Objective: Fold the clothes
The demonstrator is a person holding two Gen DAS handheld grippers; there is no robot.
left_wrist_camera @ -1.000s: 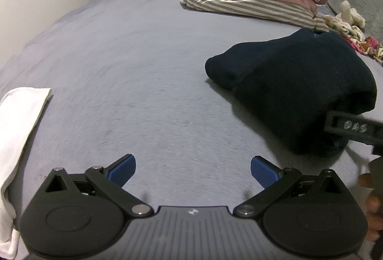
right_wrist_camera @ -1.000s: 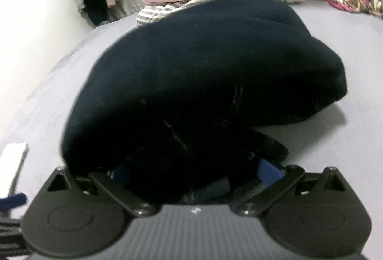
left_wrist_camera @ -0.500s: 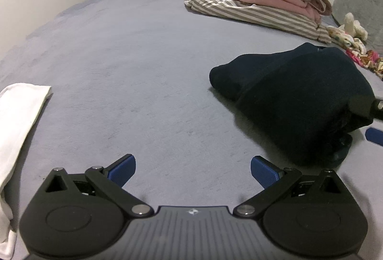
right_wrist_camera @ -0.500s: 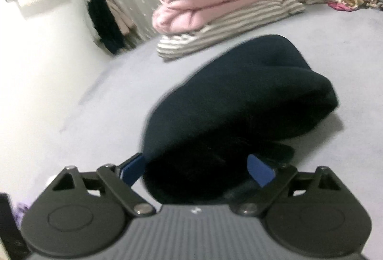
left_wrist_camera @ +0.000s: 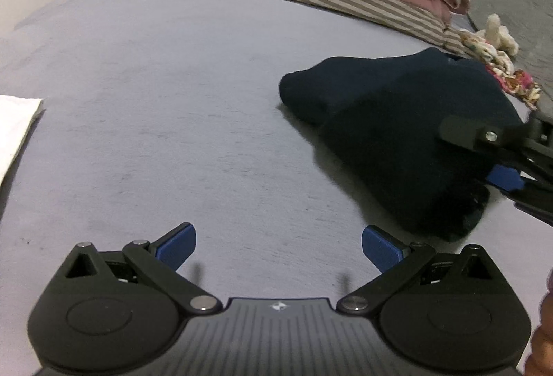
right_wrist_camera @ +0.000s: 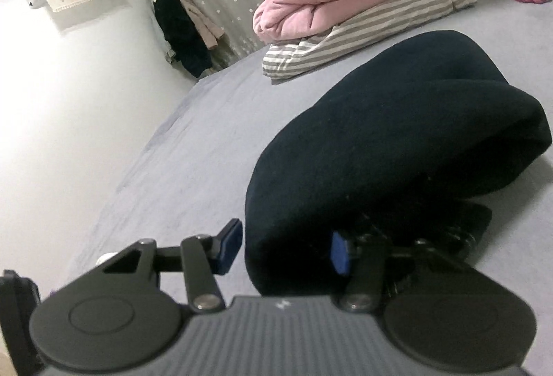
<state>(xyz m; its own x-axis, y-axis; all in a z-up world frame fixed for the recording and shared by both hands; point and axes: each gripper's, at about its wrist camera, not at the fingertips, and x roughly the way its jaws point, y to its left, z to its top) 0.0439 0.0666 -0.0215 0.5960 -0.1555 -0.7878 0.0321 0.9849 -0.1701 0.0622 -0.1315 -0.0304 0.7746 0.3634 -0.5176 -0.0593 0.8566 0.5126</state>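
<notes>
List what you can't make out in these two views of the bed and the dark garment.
- Dark garment: its type is unclear in both views, since it lies bunched.
- Right gripper: jaws closing on the garment's near edge; in the right wrist view dark fabric hides whether the pads press yet.
- White cloth: cut off by the left wrist view's left edge.

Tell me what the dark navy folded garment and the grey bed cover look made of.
Dark navy folded garment: looks like thick, soft knit or fleece; matte, fuzzy edges, bulky rounded folds. Grey bed cover: seems short-pile, brushed fabric; matte with faint mottled nap. Neither is certain.
</notes>
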